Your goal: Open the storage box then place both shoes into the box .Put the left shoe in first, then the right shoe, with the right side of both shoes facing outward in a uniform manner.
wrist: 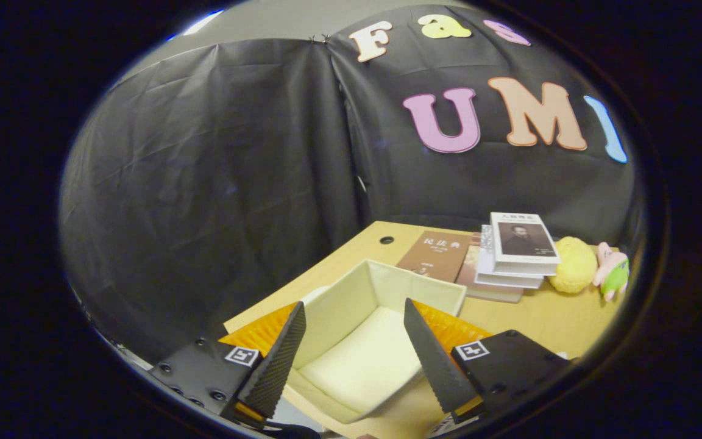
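Observation:
An open cream storage box [357, 292] stands on the wooden table [546, 317], its pale inside floor bare. Orange ribbed flaps [448, 326] lie out on both sides of it, the other orange flap [259, 334] behind my left finger. My gripper [354, 350] hovers above the box, open, with the box's inside showing between the two fingers and nothing held.
Beyond the box lie a brown book [436, 256] and a stack of books [518, 250]. A yellow plush ball [573, 265] and a pink-and-green plush toy [613, 271] sit to their right. A round cable hole [386, 239] is in the tabletop near the wall.

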Motion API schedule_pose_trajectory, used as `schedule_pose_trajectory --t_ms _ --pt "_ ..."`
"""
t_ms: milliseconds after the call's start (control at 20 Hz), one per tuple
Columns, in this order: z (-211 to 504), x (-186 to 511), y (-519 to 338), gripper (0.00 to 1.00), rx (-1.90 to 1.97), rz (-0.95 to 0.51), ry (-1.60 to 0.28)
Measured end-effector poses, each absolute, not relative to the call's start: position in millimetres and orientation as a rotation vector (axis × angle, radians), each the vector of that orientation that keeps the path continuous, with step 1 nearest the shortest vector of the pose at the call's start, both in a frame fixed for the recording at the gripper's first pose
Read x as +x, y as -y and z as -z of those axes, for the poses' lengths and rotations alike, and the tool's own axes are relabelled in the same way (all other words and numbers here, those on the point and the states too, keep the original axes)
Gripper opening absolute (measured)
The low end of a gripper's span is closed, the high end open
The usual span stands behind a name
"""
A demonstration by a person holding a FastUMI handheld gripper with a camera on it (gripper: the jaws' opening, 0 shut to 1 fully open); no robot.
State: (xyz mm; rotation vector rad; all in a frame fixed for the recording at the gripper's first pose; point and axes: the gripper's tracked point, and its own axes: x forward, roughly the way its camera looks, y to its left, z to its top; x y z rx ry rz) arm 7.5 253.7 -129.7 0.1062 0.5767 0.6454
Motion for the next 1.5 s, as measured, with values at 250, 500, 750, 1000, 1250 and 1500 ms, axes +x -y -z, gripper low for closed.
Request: schedule_pose_trajectory --t_ms 250,500,750,1000,1250,1500 --pt "153 21 -173 1.0 0.026 -0.504 -0.568" --pt "194 9 -106 1.0 0.0 -0.41 -0.639" --pt "232 -12 -67 1.0 -0.036 -0.372 -0.712" --pt "276 -36 -46 1.0 -0.032 -0.358 -0.816" --pt "316 -48 -32 1.0 -0.046 -0.337 -0.916" --pt "347 -62 -16 0.99 -0.109 -0.329 -1.022"
